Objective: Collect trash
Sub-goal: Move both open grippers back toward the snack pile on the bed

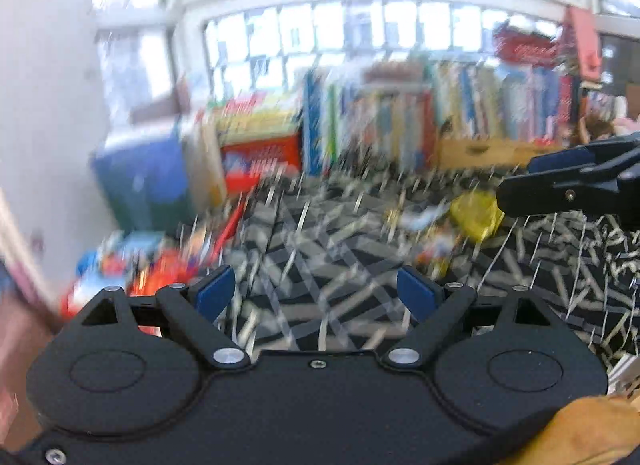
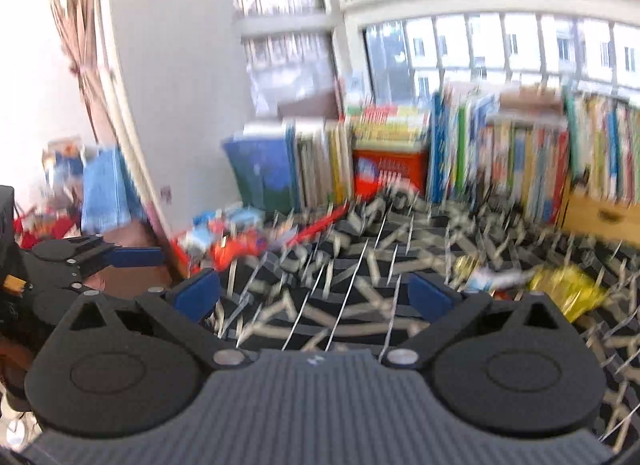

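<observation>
A: Jaws first. Left gripper [image 1: 316, 291]: jaws spread wide, nothing between the blue pads [image 1: 216, 291], only patterned cloth behind them. Right gripper [image 2: 314, 295]: jaws spread wide too, also empty.

B: Both empty, fine. Where's the trash?

A: On the black-and-white patterned cover [image 2: 360, 305], ahead of both. Crumpled yellow wrapper [image 2: 568, 291], with a small white-and-blue scrap [image 2: 496, 279] just beside it on the left. All motion-blurred, so I can't read what they are.

B: Which way from the jaws?

A: In the right wrist view the wrapper is ahead and off to the right, just past the right pad. In the left wrist view the same yellow wrapper [image 1: 476, 215] is farther ahead and well to the right, with the right gripper's tips [image 1: 552, 181] right next to it in the picture.

B: So the right hand is nearer?

A: My call, yes. Wrapper's long axis looks to run roughly left-right across the right view, but the blur makes that shaky.

B: Anything else?

A: Red and blue clutter [image 2: 236, 241] at the far left edge of the cover, closer to the left gripper's side. Trash or toys, can't tell. Books [image 2: 500, 153] line the back under the window.
</observation>
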`<act>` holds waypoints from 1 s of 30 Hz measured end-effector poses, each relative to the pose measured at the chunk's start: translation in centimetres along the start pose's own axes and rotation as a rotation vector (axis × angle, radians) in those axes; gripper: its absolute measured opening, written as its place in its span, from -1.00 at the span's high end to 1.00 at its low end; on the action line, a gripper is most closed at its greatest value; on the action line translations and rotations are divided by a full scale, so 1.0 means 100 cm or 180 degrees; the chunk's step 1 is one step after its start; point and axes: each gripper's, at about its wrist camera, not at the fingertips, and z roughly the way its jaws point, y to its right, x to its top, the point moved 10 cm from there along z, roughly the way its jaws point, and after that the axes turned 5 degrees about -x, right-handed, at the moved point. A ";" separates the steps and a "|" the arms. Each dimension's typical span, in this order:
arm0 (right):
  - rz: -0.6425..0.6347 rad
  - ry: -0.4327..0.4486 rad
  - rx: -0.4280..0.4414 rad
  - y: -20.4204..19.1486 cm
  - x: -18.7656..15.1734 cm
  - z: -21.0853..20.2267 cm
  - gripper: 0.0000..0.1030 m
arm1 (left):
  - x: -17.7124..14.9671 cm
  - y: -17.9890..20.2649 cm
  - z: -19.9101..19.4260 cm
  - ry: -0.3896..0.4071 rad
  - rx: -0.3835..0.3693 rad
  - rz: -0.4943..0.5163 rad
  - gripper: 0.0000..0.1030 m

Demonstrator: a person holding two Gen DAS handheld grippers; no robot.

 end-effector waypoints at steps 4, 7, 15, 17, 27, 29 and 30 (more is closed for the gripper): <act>-0.0029 0.0191 -0.0151 0.030 0.052 -0.025 -1.00 | 0.068 0.028 -0.005 0.0212 -0.0187 0.0212 -0.70; -0.0091 0.0426 -0.0234 0.050 0.094 -0.044 -1.00 | 0.123 0.046 -0.012 0.0467 -0.0359 0.0207 -0.70; -0.0256 0.0924 -0.0488 0.109 0.159 -0.062 -1.00 | 0.209 0.076 0.025 0.0875 -0.0236 0.0331 -0.82; -0.0283 0.0903 -0.0590 0.127 0.158 -0.052 -1.00 | 0.207 0.081 0.054 0.0811 -0.0207 0.0260 -0.82; 0.0004 -0.0292 -0.0598 0.240 0.057 0.067 -1.00 | 0.098 0.108 0.203 0.0301 -0.0402 0.0049 -0.96; 0.0239 -0.0479 -0.0572 0.265 0.024 0.086 -1.00 | 0.069 0.117 0.236 0.0093 -0.0417 0.0123 -0.96; 0.0390 -0.0545 -0.0653 0.278 0.004 0.092 -1.00 | 0.056 0.121 0.250 0.0014 -0.0390 0.0203 -0.96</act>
